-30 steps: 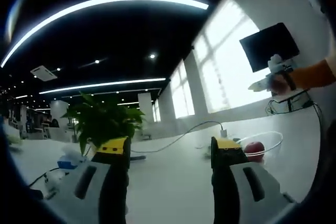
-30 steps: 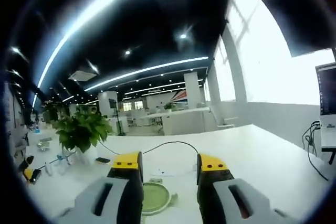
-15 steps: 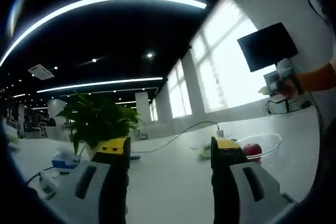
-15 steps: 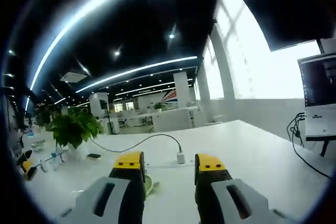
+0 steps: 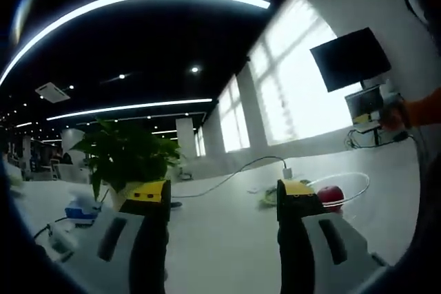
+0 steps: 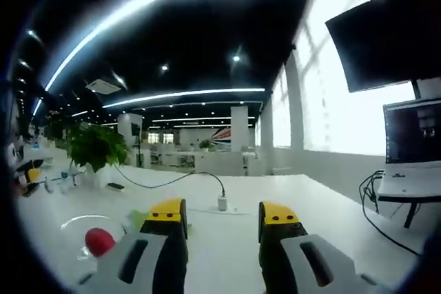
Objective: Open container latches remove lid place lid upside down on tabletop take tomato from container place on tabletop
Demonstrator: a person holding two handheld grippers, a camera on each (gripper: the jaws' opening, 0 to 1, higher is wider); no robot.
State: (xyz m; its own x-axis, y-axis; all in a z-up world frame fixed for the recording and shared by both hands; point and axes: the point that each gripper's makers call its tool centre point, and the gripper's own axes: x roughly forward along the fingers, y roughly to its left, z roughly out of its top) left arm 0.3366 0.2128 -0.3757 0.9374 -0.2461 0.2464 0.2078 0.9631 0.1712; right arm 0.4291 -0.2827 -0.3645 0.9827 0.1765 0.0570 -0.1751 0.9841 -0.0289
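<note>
Tomato sits red inside the clear round container at the lower left of the right gripper view, out on the white bench with no lid on it. A second ago that view showed a pale green lid lying flat between the jaws and no container; the camera has swung since, so a scrap of green now peeks just left of the left jaw, touching or close beside the container, I cannot tell which. The right claw is released, its yellow-tipped jaws apart over bare bench, nothing between them.

In the left gripper view the same tomato shows inside the container just right of the right jaw, at centre right of the frame, much where it was a second ago. The green piece lies just left of that jaw. The left claw is released too, jaws spread and empty. At the right edge a hand in an orange sleeve holds the other gripper higher and farther right than before.
</note>
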